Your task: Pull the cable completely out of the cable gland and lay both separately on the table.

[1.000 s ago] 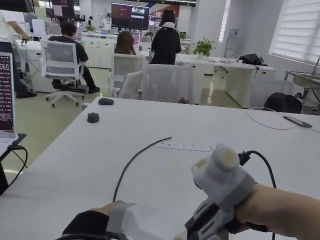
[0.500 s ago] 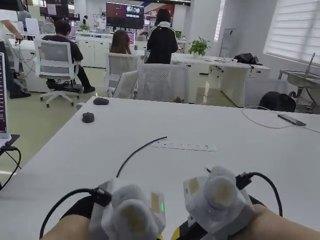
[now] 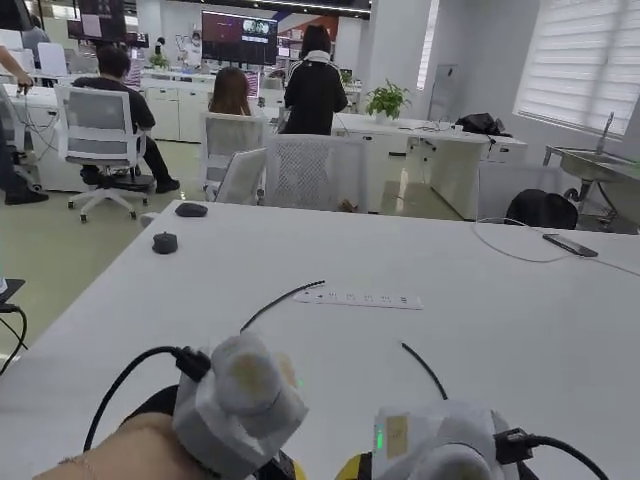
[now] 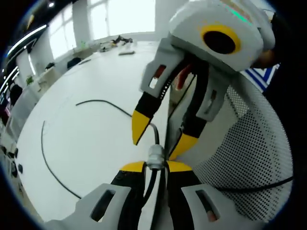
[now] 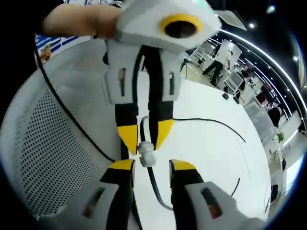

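Since a second ago, when only the right one rode high in my head view, both tongs have dropped low and drawn nose to nose in front of me. My head has swung too, so part of that shift is the camera. That tells me the pull is set up but not started: the cable (image 3: 272,303) still runs through the cable gland (image 4: 154,155), and nothing is laid down apart yet. The left tongs (image 4: 156,166) are pinched on the gland, its white body caught between the yellow tips and held up off the surface (image 3: 500,320) near its close edge. The right tongs (image 5: 152,165) stand spread, one tip on each side of the cable just beside the gland, seemingly without touching it. The rest of the cable trails in a loose curve over the surface. Next, I judge, the right must close on the cable.
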`<state>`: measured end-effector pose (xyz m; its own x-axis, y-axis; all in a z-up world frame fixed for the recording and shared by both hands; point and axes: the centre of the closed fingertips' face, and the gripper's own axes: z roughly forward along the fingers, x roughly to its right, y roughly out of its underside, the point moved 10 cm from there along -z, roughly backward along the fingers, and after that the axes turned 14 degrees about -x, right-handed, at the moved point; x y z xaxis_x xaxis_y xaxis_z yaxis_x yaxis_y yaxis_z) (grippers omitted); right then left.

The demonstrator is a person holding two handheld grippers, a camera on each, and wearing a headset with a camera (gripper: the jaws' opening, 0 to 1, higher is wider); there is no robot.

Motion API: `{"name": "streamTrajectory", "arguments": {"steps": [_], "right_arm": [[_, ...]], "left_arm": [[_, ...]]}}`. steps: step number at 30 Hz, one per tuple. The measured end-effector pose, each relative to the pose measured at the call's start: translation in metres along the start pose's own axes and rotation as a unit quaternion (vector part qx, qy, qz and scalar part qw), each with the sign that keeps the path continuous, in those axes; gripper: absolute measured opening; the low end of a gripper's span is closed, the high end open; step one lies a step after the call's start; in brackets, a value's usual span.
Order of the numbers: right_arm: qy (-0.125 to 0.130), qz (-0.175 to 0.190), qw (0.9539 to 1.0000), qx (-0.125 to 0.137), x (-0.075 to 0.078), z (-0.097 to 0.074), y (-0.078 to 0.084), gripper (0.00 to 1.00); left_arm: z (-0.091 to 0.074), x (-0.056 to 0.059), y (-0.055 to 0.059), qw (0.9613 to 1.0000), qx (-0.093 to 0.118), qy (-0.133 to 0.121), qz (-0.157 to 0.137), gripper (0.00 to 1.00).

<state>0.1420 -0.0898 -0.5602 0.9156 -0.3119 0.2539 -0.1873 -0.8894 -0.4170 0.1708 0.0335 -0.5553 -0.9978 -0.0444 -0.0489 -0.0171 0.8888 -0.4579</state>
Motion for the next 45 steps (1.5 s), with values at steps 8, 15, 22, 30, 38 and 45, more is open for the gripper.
{"name": "streamTrajectory", "arguments": {"steps": [8, 15, 22, 30, 38, 45], "right_arm": [[0.015, -0.013, 0.9982, -0.056, 0.009, 0.015, 0.012, 0.04], [0.033, 0.058, 0.9920, -0.107, 0.019, 0.026, 0.035, 0.04], [0.061, 0.108, 0.9757, -0.181, 0.027, 0.025, 0.057, 0.05], [0.040, 0.101, 0.9804, -0.164, 0.020, 0.029, 0.049, 0.28], [0.021, 0.036, 0.9962, -0.076, 0.025, 0.029, -0.005, 0.21], [0.035, 0.016, 0.9979, -0.052, 0.019, 0.037, -0.001, 0.03]], "left_arm": [[0.008, 0.005, 0.003, 0.9950, 0.019, -0.093, 0.031, 0.17], [0.014, -0.007, 0.018, 0.9902, -0.024, -0.132, 0.037, 0.16], [0.013, -0.012, 0.022, 0.9878, -0.026, -0.151, 0.028, 0.16], [0.014, -0.008, 0.016, 0.9835, -0.032, -0.170, 0.055, 0.16], [0.013, -0.014, 0.018, 0.9826, -0.030, -0.177, 0.047, 0.17], [0.012, -0.015, 0.023, 0.9833, -0.026, -0.176, 0.038, 0.16]]}}
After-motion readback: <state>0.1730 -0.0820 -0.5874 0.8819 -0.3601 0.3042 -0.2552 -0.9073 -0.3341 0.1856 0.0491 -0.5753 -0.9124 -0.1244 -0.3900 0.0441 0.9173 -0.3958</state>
